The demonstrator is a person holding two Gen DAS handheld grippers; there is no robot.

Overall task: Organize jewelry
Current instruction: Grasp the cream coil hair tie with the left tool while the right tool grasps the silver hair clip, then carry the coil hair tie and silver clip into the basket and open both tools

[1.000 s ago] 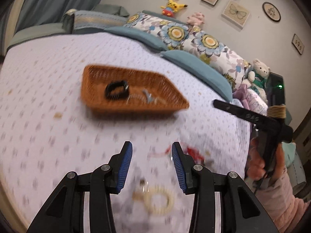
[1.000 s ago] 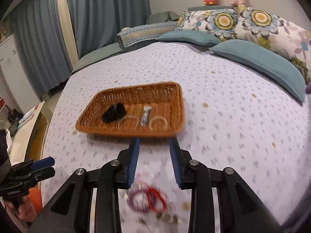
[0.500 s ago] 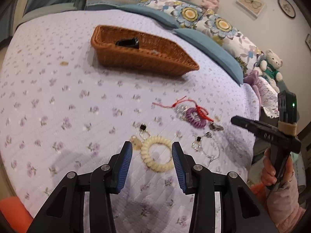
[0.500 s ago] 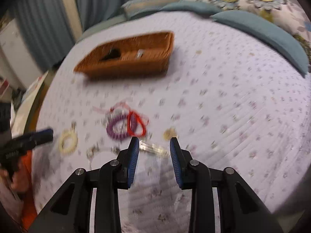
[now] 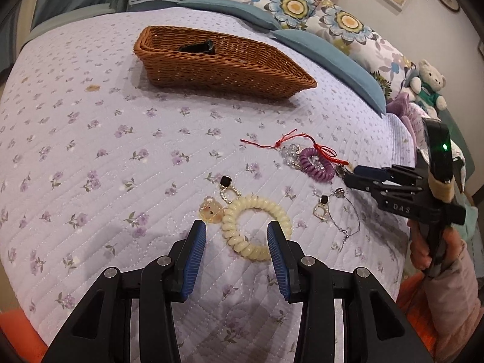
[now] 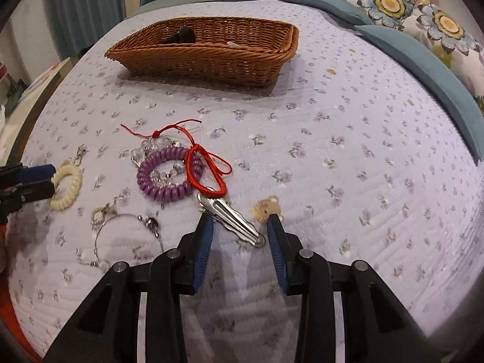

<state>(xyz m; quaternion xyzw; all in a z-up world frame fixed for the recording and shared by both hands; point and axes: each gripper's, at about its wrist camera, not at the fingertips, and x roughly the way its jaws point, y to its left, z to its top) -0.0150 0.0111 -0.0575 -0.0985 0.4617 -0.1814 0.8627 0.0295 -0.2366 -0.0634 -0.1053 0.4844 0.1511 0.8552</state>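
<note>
A brown wicker basket [image 5: 248, 72] [image 6: 211, 57] sits far on the bed with a black item [image 5: 198, 47] inside. My left gripper [image 5: 237, 242] is open, low over a cream spiral hair tie [image 5: 257, 227]. My right gripper [image 6: 240, 233] is open around a silver hair clip [image 6: 233, 220]. Beyond it lie a purple spiral hair tie [image 6: 166, 178], a red cord bracelet [image 6: 205, 172] and clear beads [image 6: 151, 148]. Black-stone earrings [image 5: 227, 187] [image 5: 322, 207], a thin chain [image 5: 348, 217] and amber charms [image 5: 210, 211] [image 6: 267, 208] lie nearby.
The lilac flowered quilt [image 5: 90, 151] covers the bed. Teal and flowered pillows [image 5: 332, 39] line the far side, with plush toys [image 5: 428, 83] at the right. Curtains [image 6: 84, 9] hang behind. The bed's edge drops off near my grippers.
Both grippers have dropped from above the basket down to the jewelry on the near quilt. The left now stands at the cream hair tie, the right at the silver clip. Both stay open.
</note>
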